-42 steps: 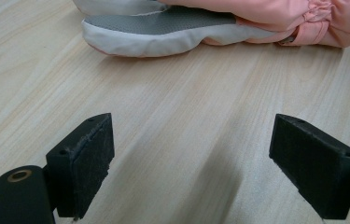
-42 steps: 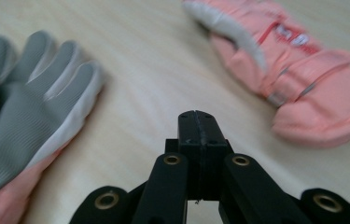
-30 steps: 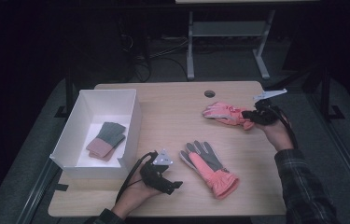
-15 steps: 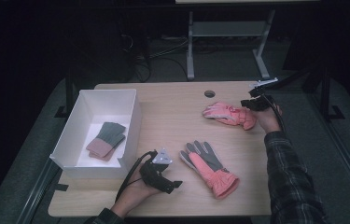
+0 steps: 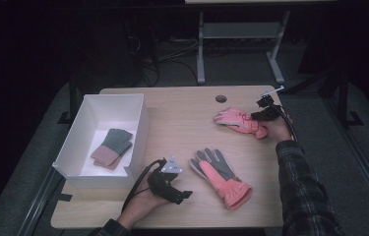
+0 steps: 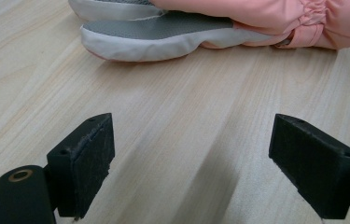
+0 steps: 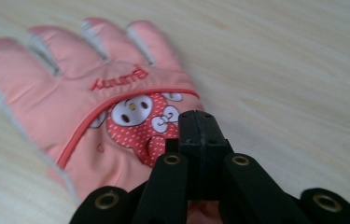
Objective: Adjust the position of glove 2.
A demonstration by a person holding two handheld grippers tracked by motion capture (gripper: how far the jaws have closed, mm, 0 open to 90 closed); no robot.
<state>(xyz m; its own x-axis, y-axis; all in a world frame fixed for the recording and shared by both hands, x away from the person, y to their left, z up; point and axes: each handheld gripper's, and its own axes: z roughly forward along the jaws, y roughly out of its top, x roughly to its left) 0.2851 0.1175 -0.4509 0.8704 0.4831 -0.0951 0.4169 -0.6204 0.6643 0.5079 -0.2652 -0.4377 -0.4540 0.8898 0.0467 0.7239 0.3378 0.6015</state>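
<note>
White rectangular open-topped box [image 5: 76,147] sits at the table's left side, holding one grey-and-pink knit glove [image 5: 112,147] flat on its floor. Just right of the box, the left gripper [image 5: 186,195] rests low on the pale wooden table [image 5: 182,118], jaws wide apart and empty; the pink padded glove with grey palm [image 5: 220,176] lies just beyond them, cuff toward the person, fingers pointing away and left. Farther right, the right gripper [image 5: 257,116] has its jaws pressed together at the cuff of the second pink glove with a cartoon patch [image 5: 237,121], whose fingers point left; whether fabric is pinched I cannot tell.
</note>
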